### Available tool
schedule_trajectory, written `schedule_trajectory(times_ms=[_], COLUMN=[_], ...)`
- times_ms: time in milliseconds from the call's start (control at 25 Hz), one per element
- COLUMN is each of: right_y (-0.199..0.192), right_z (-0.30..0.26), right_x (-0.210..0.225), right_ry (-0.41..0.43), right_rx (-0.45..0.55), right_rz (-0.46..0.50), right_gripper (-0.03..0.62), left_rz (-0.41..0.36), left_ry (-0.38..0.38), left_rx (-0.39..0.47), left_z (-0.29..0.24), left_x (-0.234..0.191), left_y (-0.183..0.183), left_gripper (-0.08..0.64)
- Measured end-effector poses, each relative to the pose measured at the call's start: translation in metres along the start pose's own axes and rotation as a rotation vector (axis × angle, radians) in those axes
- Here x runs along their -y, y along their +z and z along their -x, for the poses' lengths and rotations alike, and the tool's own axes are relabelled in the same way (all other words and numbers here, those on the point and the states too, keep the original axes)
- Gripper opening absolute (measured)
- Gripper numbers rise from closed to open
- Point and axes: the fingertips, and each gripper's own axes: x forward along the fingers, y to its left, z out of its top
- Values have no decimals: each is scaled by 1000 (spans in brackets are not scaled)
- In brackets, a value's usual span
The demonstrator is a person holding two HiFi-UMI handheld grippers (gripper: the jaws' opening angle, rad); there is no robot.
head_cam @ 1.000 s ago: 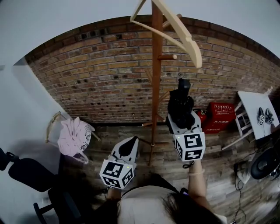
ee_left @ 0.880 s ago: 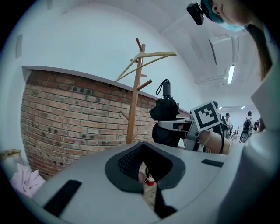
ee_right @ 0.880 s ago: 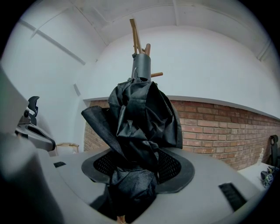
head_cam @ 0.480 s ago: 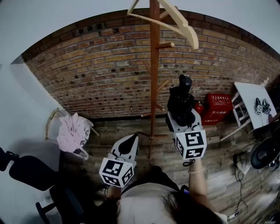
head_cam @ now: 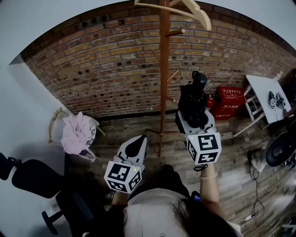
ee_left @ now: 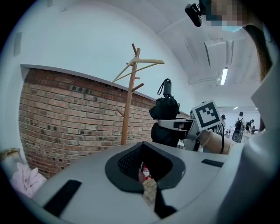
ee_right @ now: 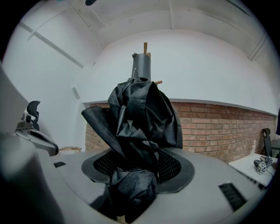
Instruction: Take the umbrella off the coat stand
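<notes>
The folded black umbrella [head_cam: 192,102] stands upright in my right gripper [head_cam: 194,121], off the wooden coat stand [head_cam: 163,69], which rises just to its left. In the right gripper view the crumpled black fabric [ee_right: 140,118] fills the gap, and my right gripper [ee_right: 135,173] is shut on it. My left gripper [head_cam: 135,148] hangs lower, to the left of the stand's foot, shut and with nothing in it. The left gripper view shows the stand [ee_left: 128,109] against the brick wall, with the umbrella [ee_left: 165,111] to its right.
A pale wooden hanger [head_cam: 196,10] hangs at the top of the stand. At the left a pink cloth [head_cam: 77,134] lies on a small chair, with a black office chair [head_cam: 30,178] nearer. A red box [head_cam: 230,107] and a white table [head_cam: 266,104] stand at the right.
Both grippers have drawn back from the coat stand, and the umbrella has gone with the right one. The stand and hanger now sit farther off and higher in the head view.
</notes>
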Motion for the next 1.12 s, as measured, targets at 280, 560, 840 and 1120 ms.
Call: schedule_trajectory(times_ms=[280,560,840,1120], right_y=[-4,-2,-4,-1], right_z=[22,36,44,54], right_x=[-18,-32,-34,-23], right_ry=[-20,-22,-9,29], right_rx=[10,21,24,24], right_rz=[-18,-26,-31,-11], right_gripper=[276,276,276,276], left_rz=[-9,-6,-5,-8], left_ry=[-12,-7,-1,18], left_rx=[0,8,17,33], left_z=[26,47,48,34], left_x=[2,4,11,30], left_y=[-8,-12,-13,-4], left_gripper=[9,9,9,9])
